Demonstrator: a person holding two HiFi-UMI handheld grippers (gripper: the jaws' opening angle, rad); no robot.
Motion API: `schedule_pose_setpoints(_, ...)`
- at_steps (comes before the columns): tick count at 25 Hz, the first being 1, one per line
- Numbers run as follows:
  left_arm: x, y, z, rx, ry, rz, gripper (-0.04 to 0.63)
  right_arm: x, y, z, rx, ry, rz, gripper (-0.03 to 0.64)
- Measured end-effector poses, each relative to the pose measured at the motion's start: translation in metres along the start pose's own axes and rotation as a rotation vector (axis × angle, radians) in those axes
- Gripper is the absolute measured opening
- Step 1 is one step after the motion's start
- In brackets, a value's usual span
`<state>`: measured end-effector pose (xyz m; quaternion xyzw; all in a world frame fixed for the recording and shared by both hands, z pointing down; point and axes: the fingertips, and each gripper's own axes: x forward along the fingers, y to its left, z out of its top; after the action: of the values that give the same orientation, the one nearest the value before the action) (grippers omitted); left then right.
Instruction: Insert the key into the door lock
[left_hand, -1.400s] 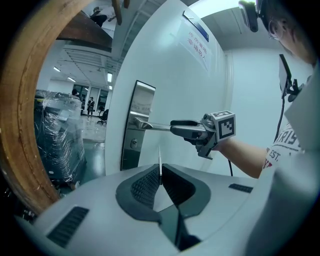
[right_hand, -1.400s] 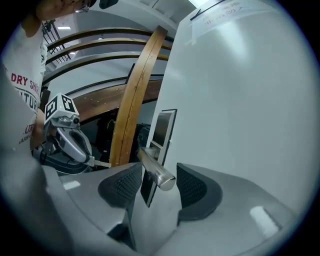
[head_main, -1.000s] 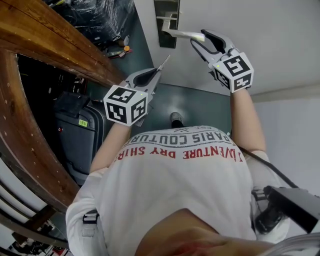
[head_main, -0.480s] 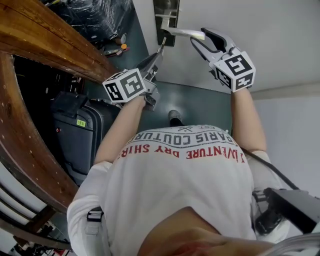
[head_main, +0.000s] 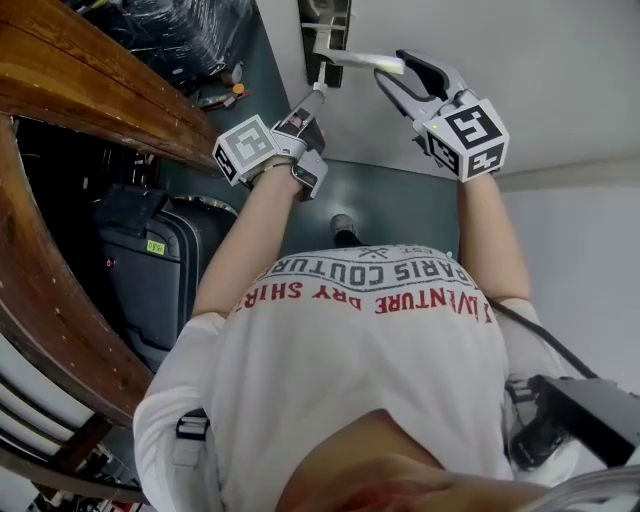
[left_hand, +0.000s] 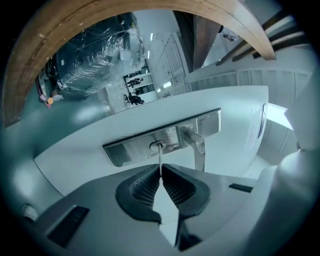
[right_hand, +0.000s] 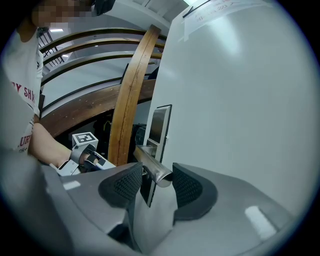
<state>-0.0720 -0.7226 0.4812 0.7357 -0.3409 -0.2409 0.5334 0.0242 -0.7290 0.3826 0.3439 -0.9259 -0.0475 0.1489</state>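
Left fingers (left_hand: 142, 186) are closed on key (left_hand: 160, 160), its tip set at lock (left_hand: 158, 145); handle (right_hand: 152, 167) is clamped between right fingers (right_hand: 186, 187).

Lock plate (head_main: 340, 20): upper part cut off (head view). Key (left_hand: 160, 161) at its keyhole (left_hand: 159, 145): depth unclear; bow hidden in my left gripper (left_hand: 160, 176).

Curved wooden beam (head_main: 95, 105), dark teal floor (head_main: 395, 200)
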Motion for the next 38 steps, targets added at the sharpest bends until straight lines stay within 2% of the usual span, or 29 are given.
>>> schedule_pose_setpoints(6,0.002,-0.003,-0.002,-0.110,-0.002,-0.063,0.021,0.000,0.002,0.000,0.004,0.002,-0.003,0.179)
schedule_pose_setpoints(10,0.004,-0.001,0.003,-0.162,-0.025,-0.067,0.021,-0.001,0.001,0.000,0.004,0.002,-0.003,0.179)
schedule_pose_setpoints(19,0.010,0.000,0.003,-0.204,-0.054,-0.067,0.021,-0.001,0.001,-0.001,0.006,0.003,-0.005,0.179)
schedule_pose_setpoints(25,0.013,0.001,0.009,-0.268,-0.075,-0.075,0.021,-0.001,0.001,-0.002,0.007,0.004,-0.007,0.178)
schedule_pose_setpoints(38,0.031,0.004,0.020,-0.299,-0.085,-0.074,0.021,0.001,-0.003,-0.005,0.015,-0.001,0.007,0.173)
